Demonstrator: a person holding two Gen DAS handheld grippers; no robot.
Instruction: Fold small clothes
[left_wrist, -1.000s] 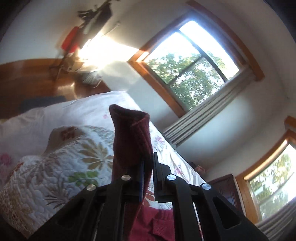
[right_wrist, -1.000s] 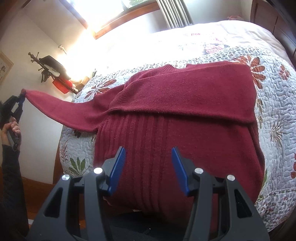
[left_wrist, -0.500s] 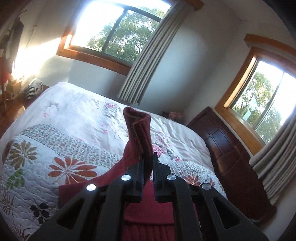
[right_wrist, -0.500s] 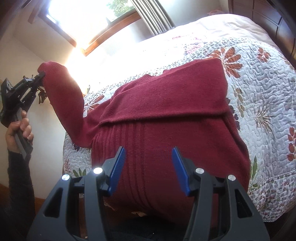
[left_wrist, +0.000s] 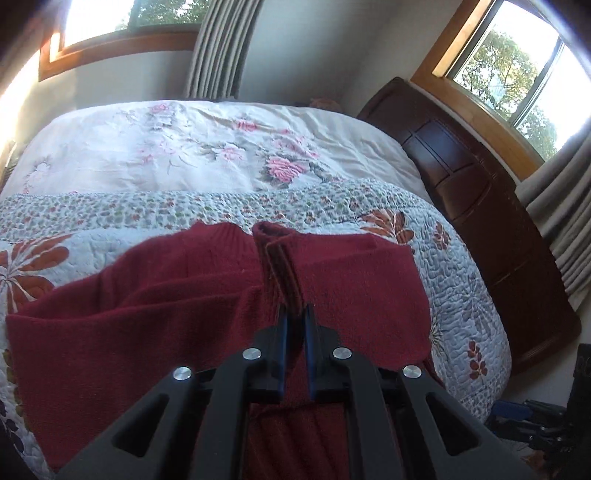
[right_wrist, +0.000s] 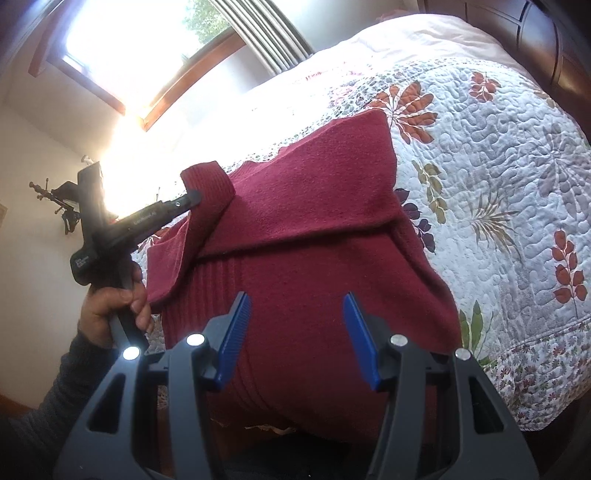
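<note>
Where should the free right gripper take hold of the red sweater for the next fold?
Probably the ribbed hem of the red sweater, just ahead of the open right gripper, approached from the near bed edge. That edge lies flat and free on the quilt, while the left gripper holds the sleeve cuff over the body.
</note>
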